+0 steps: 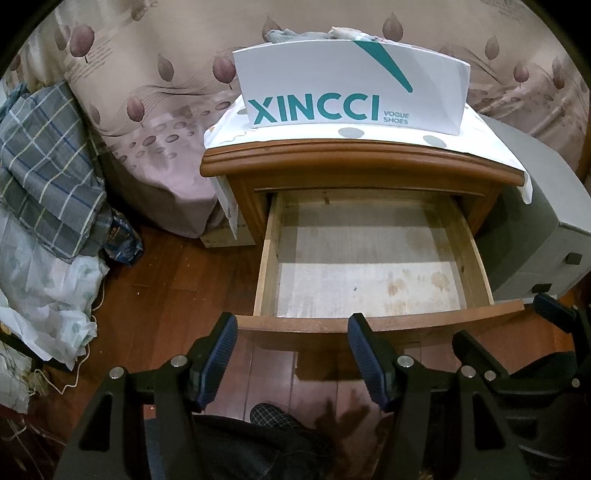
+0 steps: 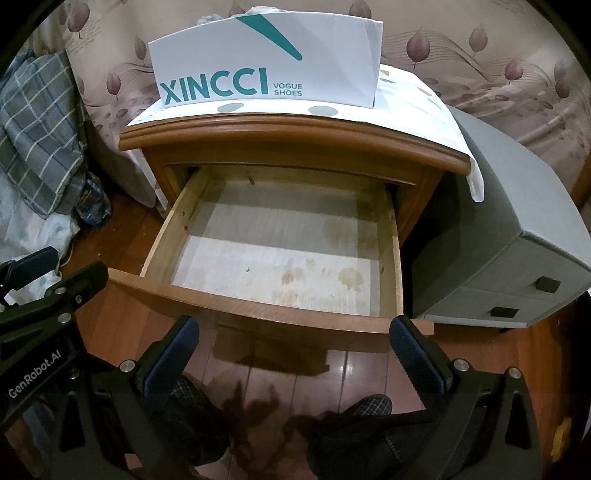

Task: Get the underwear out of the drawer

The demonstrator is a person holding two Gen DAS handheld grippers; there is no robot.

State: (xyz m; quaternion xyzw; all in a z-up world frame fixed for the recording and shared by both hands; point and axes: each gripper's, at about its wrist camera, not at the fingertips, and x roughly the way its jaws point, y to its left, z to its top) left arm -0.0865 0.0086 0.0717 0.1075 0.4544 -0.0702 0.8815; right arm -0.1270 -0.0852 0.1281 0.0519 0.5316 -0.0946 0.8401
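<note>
The wooden drawer (image 1: 369, 325) of the nightstand (image 1: 354, 162) stands pulled out; its pale stained bottom (image 1: 365, 266) holds nothing. It also shows in the right wrist view (image 2: 258, 306). Grey and white cloth (image 1: 314, 35), possibly underwear, sticks out of the white XINCCI shoe box (image 1: 354, 88) on top of the nightstand; the box shows in the right wrist view too (image 2: 266, 62). My left gripper (image 1: 291, 325) is open and empty just in front of the drawer front. My right gripper (image 2: 295, 328) is open and empty, also in front of the drawer.
A grey plastic drawer unit (image 2: 517, 229) stands right of the nightstand. A bed with leaf-pattern sheet (image 1: 147, 92) lies behind. Plaid bedding (image 1: 48, 166) and plastic bags (image 1: 48, 288) pile up at the left. The floor is dark wood (image 1: 177, 288). The person's slippered feet (image 2: 369, 406) are below.
</note>
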